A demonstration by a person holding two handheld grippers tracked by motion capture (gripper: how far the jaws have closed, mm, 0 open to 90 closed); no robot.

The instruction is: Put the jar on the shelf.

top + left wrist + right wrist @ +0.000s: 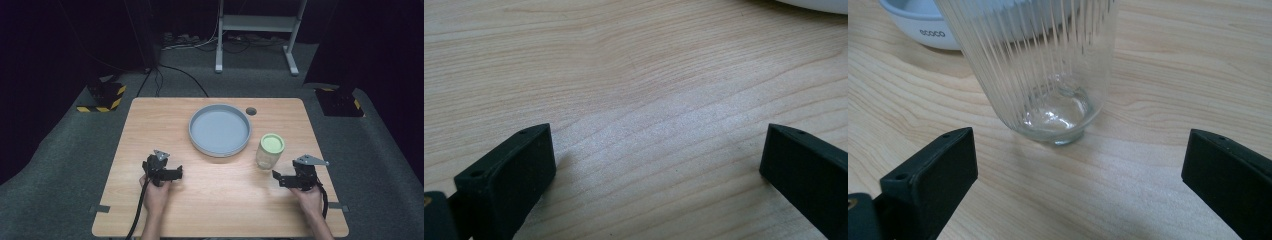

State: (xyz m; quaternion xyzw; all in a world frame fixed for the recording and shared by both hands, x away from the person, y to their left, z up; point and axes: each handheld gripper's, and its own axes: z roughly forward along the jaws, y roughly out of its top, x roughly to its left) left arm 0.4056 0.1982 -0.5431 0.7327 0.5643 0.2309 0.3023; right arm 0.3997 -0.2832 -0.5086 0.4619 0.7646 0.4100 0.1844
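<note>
A light wooden table fills the centre of the high view, its grain pale and unmarked. A round grey-blue tray sits just above the frame's centre, near the far edge. Just right of it and lower stands a ribbed glass jar with a pale green lid, upright, close to the tray.

**Cut off and hidden parts**

In the right gripper view, the jar is cut by the top edge, so its lid is hidden. The tray stands partly behind the jar. In the left gripper view, only a small piece of the tray's rim enters at the top corner.
</note>
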